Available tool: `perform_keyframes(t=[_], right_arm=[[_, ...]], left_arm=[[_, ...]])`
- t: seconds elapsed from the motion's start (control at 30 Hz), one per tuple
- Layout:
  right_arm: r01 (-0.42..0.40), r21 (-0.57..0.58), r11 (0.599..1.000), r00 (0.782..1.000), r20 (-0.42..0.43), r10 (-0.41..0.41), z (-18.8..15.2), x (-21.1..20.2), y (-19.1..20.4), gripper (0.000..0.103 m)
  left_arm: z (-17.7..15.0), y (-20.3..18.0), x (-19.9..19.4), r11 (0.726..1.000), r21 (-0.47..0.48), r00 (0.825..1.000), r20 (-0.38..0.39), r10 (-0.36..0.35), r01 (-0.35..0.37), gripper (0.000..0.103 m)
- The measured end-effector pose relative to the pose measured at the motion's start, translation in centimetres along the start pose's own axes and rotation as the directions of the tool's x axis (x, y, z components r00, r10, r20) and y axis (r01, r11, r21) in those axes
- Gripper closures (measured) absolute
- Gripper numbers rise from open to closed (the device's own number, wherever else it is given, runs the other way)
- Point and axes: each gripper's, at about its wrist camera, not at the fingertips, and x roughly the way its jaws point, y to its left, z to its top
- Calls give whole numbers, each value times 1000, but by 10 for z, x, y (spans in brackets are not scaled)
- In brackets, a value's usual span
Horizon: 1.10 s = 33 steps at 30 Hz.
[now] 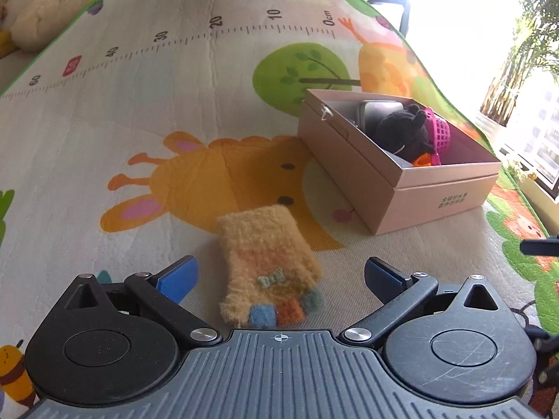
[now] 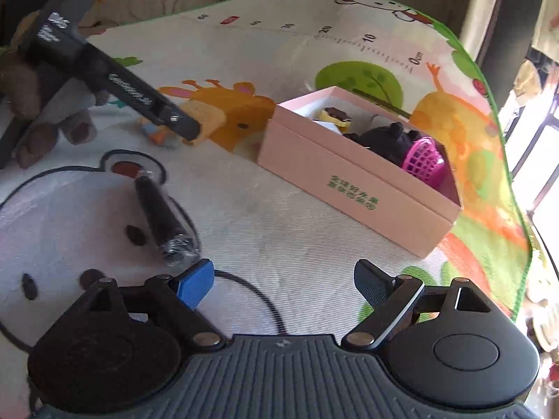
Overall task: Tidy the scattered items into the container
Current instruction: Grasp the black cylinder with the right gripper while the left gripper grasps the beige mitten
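Observation:
A fuzzy yellow knitted pouch (image 1: 267, 262) with coloured patches lies on the play mat between the spread fingers of my left gripper (image 1: 279, 279), which is open around its near end. The pink cardboard box (image 1: 353, 167) stands behind and right of it, holding a black plush toy (image 1: 405, 132), a pink toy basket (image 1: 440, 132) and a metal tin. In the right wrist view my right gripper (image 2: 283, 282) is open and empty. A black wrapped cylinder (image 2: 160, 209) lies just beyond its left fingertip (image 2: 195, 281). The box (image 2: 349, 181) is ahead on the right.
The play mat (image 1: 139, 111) carries a printed ruler and animals. The left gripper's body (image 2: 104, 76) reaches across the upper left of the right wrist view. A brown plush toy (image 2: 38, 104) sits at the mat's left side. Cushions and a window border the mat.

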Motion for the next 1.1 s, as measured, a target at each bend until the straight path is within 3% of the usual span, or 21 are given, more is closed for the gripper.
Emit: perform_keyframes(t=[0.03,0.1,0.13,0.23,0.3,0.33,0.47,0.6,0.67,0.77,0.87,1.0,1.1], right_arm=[[1,37,999,1000,0,-1,2,-1,-8,15],[-140,72,988,990,31,138,5,-6,-12,14],[-157,94,983,987,41,154,7,-18,-13,12],[-259,-4,966,965,54,258,9,-30,9,2],[-244,-79,967,969,30,247,9,-26,23,2],[-185,-103,977,982,22,189,10,-20,25,2],[-1,-18,1000,1000,-13,1,12,5,-3,2],[-71,111,991,997,7,71,10,-3,-35,1],[-116,113,987,993,33,113,9,-10,-34,0],[-208,45,977,978,37,206,9,-16,-11,0],[-242,-20,970,970,23,242,13,-14,29,0],[-257,10,966,966,15,257,23,3,54,0],[-277,23,961,961,12,277,29,14,56,0]], left_arm=[[-1,2,-3,1000,-1,1000,9,15,-15,0],[-1,7,-7,999,-18,999,21,39,-39,0],[-1,10,-9,998,-31,999,23,46,-45,0],[-1,14,-7,997,-56,999,9,46,-46,0],[-3,11,-8,998,-50,999,2,32,-32,0],[-5,8,-10,999,-37,1000,4,22,-21,0],[-11,-4,-17,999,35,1000,6,1,-1,0],[-17,-10,-23,998,66,1000,11,0,-1,0],[-17,-7,-23,999,49,1000,10,8,-8,0],[-16,0,-20,999,15,999,4,44,-44,0],[-15,5,-20,997,-18,997,1,71,-71,0],[-14,11,-25,996,-38,997,12,80,-80,0],[-15,9,-30,999,-8,999,29,42,-42,0]])
